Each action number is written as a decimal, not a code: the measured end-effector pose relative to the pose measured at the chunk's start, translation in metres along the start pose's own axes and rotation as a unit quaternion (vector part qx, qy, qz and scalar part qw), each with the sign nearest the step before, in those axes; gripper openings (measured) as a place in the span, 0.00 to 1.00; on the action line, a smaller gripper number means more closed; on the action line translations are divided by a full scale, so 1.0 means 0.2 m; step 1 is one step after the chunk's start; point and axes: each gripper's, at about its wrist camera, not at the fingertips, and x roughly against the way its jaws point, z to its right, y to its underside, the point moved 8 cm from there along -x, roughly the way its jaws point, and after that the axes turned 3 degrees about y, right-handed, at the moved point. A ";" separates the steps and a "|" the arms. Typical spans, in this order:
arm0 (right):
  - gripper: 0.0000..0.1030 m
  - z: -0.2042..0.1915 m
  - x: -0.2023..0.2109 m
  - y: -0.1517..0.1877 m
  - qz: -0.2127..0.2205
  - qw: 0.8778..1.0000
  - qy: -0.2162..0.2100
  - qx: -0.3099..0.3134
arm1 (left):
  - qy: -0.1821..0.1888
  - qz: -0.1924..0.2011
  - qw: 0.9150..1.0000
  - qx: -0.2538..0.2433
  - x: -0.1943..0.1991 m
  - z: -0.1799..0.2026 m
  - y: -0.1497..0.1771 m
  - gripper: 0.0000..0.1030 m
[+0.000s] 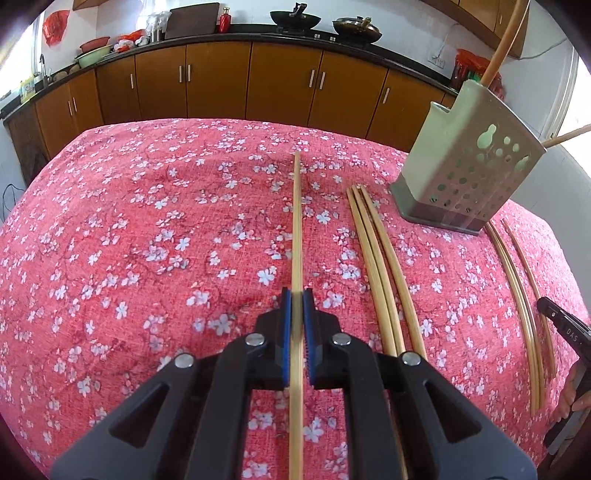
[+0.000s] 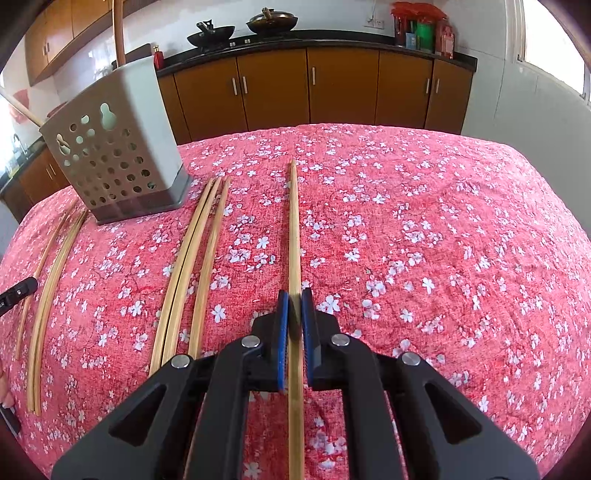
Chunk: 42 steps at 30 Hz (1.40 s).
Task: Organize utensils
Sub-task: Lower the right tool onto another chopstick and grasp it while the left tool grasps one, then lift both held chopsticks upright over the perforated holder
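Observation:
My left gripper (image 1: 296, 295) is shut on a bamboo chopstick (image 1: 296, 221) that points away over the red flowered tablecloth (image 1: 147, 229). My right gripper (image 2: 294, 295) is shut on another chopstick (image 2: 294, 229) the same way. A grey perforated utensil holder (image 1: 469, 173) stands at the far right of the left wrist view and at the far left of the right wrist view (image 2: 114, 155), with a couple of chopsticks sticking out of its top. Three loose chopsticks (image 1: 380, 273) lie beside the left gripper's stick; the same group shows in the right wrist view (image 2: 192, 273). More chopsticks (image 1: 521, 295) lie beyond the holder.
The table ends in a rounded far edge, with brown kitchen cabinets (image 1: 221, 81) and a black counter holding woks (image 1: 295, 18) behind it. The other gripper's black body (image 1: 565, 325) shows at the right edge of the left wrist view, and at the left edge of the right wrist view (image 2: 14, 291).

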 end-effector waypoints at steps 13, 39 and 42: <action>0.08 0.00 0.00 0.00 0.000 1.000 0.000 0.000 | 0.001 0.001 1.000 0.004 0.00 0.01 0.00 0.10; 0.08 -0.01 0.05 0.04 -0.001 1.000 -0.007 -0.001 | -0.026 -0.003 0.999 -0.029 0.09 0.01 0.12 0.10; 0.08 -0.01 0.05 0.04 -0.001 1.000 -0.005 0.001 | -0.029 -0.003 0.999 -0.034 0.10 0.02 0.13 0.08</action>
